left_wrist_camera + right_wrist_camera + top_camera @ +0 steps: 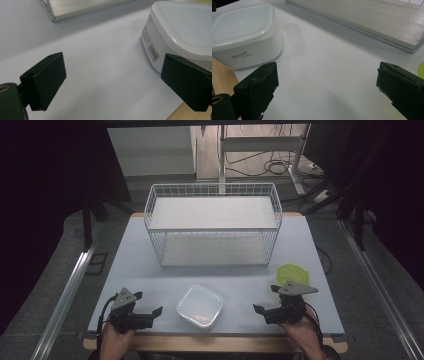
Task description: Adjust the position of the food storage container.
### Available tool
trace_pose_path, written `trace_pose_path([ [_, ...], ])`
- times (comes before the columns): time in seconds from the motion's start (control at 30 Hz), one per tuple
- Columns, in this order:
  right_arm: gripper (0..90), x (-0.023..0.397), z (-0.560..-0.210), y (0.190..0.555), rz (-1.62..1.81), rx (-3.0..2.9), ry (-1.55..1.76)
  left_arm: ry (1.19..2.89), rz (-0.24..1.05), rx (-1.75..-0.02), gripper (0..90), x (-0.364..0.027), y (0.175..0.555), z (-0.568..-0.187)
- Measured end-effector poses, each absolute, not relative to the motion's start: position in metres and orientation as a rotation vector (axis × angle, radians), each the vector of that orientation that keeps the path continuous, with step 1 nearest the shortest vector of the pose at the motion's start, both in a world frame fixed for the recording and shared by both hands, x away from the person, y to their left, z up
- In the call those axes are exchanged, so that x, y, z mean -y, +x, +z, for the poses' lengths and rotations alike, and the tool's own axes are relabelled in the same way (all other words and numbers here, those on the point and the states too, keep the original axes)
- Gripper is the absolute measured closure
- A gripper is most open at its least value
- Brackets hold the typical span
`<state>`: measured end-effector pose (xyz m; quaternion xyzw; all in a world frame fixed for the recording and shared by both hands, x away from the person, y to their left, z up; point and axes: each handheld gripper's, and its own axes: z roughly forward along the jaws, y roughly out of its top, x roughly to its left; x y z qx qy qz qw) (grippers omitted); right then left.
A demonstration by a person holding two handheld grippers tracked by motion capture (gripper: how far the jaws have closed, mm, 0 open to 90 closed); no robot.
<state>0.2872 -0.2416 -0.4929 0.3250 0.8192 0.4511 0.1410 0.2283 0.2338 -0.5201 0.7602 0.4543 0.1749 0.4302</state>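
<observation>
- Seen from above, a pale worktop [150, 260] carries a white lidded container [199, 305] near its front edge, midway between two hand-held grippers; the container sits upright with its lid on
- The left gripper [149, 311] rests low at the front left corner, held in a hand [116, 336] that enters from the bottom edge; it points to the right, toward the container, and stands apart from it; its jaws are spread wide with nothing between them
- In the left gripper view, the container [180, 32] lies just beyond the right-hand jaw, a barcode label on its side wall; bare worktop fills the gap between the jaws
- The right gripper [266, 301] sits at the front right, held in the other hand [301, 332]; it points left toward the container, apart from it; its jaws also gape wide and hold nothing
- A yellow-green lid [291, 272] lies flat just behind the right gripper
- A white wire basket [213, 222] stands at the back of the worktop, well apart from both grippers
</observation>
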Motion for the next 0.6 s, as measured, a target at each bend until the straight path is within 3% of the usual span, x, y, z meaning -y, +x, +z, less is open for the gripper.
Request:
trace_pose_path([
  [0.6, 4.4, 0.2352, -0.4976, 0.2874, 1.271, -2.391, 0.94, 1.905, 0.423, -1.119, 4.1, -0.2334, 0.2303, -0.5252],
])
